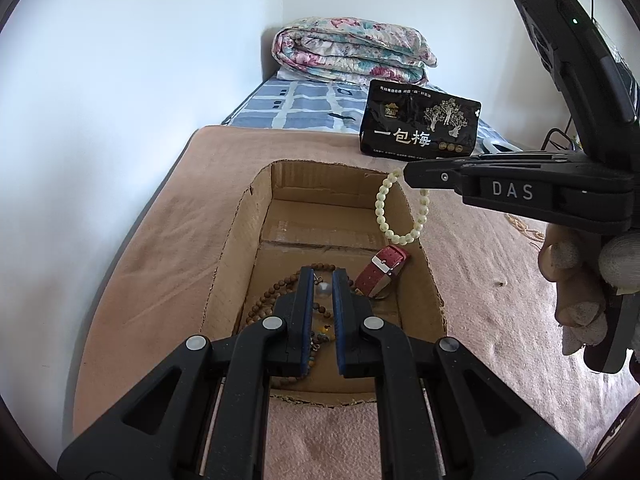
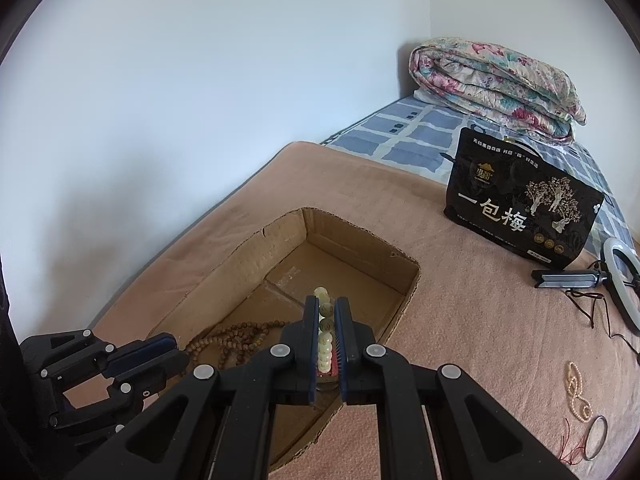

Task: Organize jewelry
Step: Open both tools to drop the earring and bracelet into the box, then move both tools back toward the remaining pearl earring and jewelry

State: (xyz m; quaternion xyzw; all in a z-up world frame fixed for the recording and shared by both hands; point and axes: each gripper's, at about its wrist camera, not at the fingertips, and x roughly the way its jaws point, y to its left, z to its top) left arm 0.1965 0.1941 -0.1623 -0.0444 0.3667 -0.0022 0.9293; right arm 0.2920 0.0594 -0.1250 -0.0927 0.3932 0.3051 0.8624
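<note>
An open cardboard box [image 1: 236,236] [image 2: 248,252] lies on the pink blanket. In it lie a brown bead necklace [image 1: 272,296] [image 2: 236,336] and a red watch [image 1: 382,274]. My right gripper [image 2: 327,312] [image 1: 408,174] is shut on a pale green bead bracelet [image 1: 382,208] [image 2: 325,336] that hangs over the box's right side. My left gripper [image 1: 323,280] [image 2: 176,350] hangs over the box with its jaws slightly apart; a small pearl earring [image 1: 323,289] shows between the fingertips, and whether it is gripped is unclear.
A black snack bag [image 1: 418,124] [image 2: 520,208] stands beyond the box. A ring light [image 2: 622,284] with cable, a pearl chain [image 2: 576,392] and a bangle [image 2: 596,438] lie on the blanket at right. A folded quilt [image 1: 348,50] sits at the bed's far end.
</note>
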